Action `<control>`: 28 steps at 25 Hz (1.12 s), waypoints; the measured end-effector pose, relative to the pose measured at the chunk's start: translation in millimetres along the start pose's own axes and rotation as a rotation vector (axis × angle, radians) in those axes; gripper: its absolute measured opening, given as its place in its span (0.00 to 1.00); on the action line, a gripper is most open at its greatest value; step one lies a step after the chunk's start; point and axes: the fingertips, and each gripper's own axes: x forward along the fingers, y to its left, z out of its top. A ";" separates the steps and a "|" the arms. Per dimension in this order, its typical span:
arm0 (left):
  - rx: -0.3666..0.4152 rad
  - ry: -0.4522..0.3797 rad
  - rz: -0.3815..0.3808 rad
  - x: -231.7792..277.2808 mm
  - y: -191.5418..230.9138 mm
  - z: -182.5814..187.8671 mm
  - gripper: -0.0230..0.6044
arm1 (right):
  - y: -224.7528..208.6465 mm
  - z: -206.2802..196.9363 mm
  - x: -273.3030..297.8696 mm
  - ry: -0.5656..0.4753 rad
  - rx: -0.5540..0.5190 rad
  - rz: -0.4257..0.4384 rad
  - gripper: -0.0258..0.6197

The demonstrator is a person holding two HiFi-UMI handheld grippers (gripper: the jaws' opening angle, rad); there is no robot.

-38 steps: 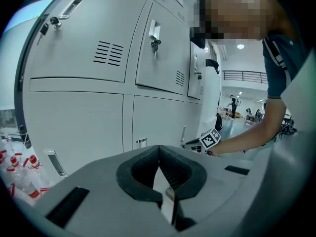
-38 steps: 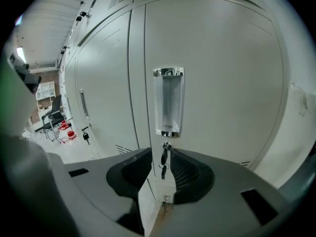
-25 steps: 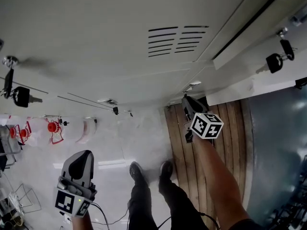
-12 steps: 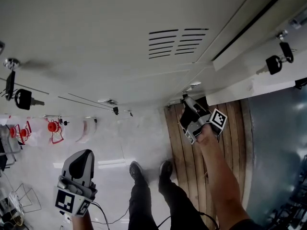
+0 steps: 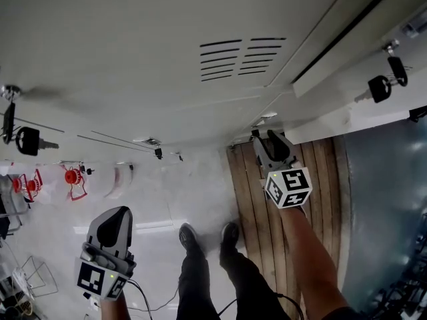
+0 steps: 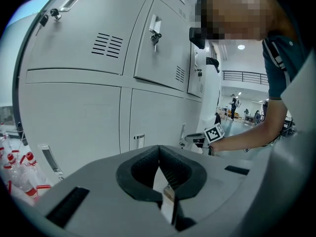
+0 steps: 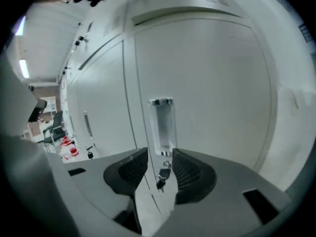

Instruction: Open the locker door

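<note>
The grey locker door (image 7: 212,78) fills the right gripper view, with a recessed metal handle (image 7: 162,122) and a key (image 7: 162,176) hanging in the lock just below it. My right gripper (image 7: 160,158) is open in front of that key. Its jaws have just been opening, and the key shows in the gap, clear of both pads. In the head view the right gripper (image 5: 265,137) points at the bottom locker by the wooden floor strip. My left gripper (image 5: 117,219) hangs shut and empty at the lower left, away from the lockers, its pads (image 6: 148,164) meeting at the tip.
Keys hang in other locker doors at the right (image 5: 381,85) and left (image 5: 27,139). Red-capped bottles (image 5: 75,177) stand on the pale floor at the left. My feet (image 5: 190,239) are between the grippers. A vented door (image 5: 240,57) rises above.
The right gripper rolled sideways at the lock, then rolled back upright and rose a little; its jaws now stand apart. The left gripper has not moved.
</note>
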 end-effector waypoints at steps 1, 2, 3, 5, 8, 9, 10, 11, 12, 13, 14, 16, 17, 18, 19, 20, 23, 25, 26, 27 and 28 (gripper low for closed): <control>-0.004 -0.003 -0.001 0.7 -1.1 0.4 0.06 | 6.7 9.7 1.5 -0.022 -0.037 0.014 0.30; -0.005 -0.001 0.001 0.6 -1.4 -0.3 0.06 | 11.2 17.2 3.3 -0.038 -0.059 0.022 0.30; -0.001 0.006 0.005 -0.3 -0.9 -2.0 0.06 | 14.1 22.8 5.4 -0.049 -0.074 0.025 0.30; 0.007 0.019 0.012 -2.7 0.8 -4.5 0.06 | 17.5 30.0 9.4 -0.060 -0.091 0.028 0.29; 0.007 0.019 0.016 -5.5 2.5 -4.2 0.06 | 19.7 35.6 13.4 -0.066 -0.100 0.025 0.27; 0.005 0.019 0.018 -6.6 2.9 -4.2 0.06 | 18.7 37.2 14.3 -0.068 -0.100 0.019 0.27; 0.004 0.019 0.019 -7.8 3.0 -4.2 0.06 | 17.5 39.1 15.2 -0.071 -0.101 0.013 0.27; 0.004 0.019 0.019 -8.9 3.1 -4.1 0.06 | 16.7 41.4 16.1 -0.074 -0.104 0.011 0.27; 0.004 0.018 0.020 -10.0 3.1 -3.9 0.06 | 16.9 43.5 17.2 -0.076 -0.109 0.013 0.27; 0.004 0.018 0.022 -11.2 3.3 -3.9 0.06 | 18.0 44.9 18.1 -0.076 -0.117 0.018 0.27; 0.004 0.018 0.023 -12.3 3.5 -3.8 0.06 | 19.3 45.3 18.4 -0.074 -0.124 0.023 0.25; 0.002 0.014 0.024 -14.1 3.6 -3.0 0.06 | 20.3 44.3 16.4 -0.068 -0.126 0.029 0.22; -0.001 0.007 0.021 -14.5 2.7 -1.0 0.06 | 20.6 43.4 14.6 -0.064 -0.125 0.031 0.22; -0.007 -0.006 0.014 -14.3 0.7 2.8 0.06 | 21.1 42.4 12.3 -0.059 -0.125 0.034 0.22; -0.013 -0.022 0.004 -14.0 -1.7 7.4 0.06 | 21.8 41.1 9.4 -0.054 -0.127 0.037 0.22; -0.015 -0.029 0.000 -14.5 -3.3 10.4 0.06 | 22.7 39.6 5.8 -0.049 -0.130 0.040 0.22; -0.002 -0.020 0.010 -20.3 -4.2 12.3 0.06 | 26.0 33.6 -8.9 -0.031 -0.141 0.053 0.22; 0.003 -0.030 0.006 -23.3 -7.5 18.1 0.06 | 27.5 28.5 -21.2 -0.019 -0.142 0.062 0.22; 0.010 -0.023 0.011 -26.0 -7.7 18.0 0.06 | 27.8 25.5 -28.0 -0.013 -0.140 0.066 0.22; 0.015 -0.015 0.017 -29.0 -8.2 17.8 0.06 | 27.9 22.2 -35.3 -0.007 -0.138 0.071 0.22; 0.018 -0.013 0.020 -31.9 -9.6 19.0 0.06 | 27.8 18.9 -43.1 0.000 -0.134 0.075 0.22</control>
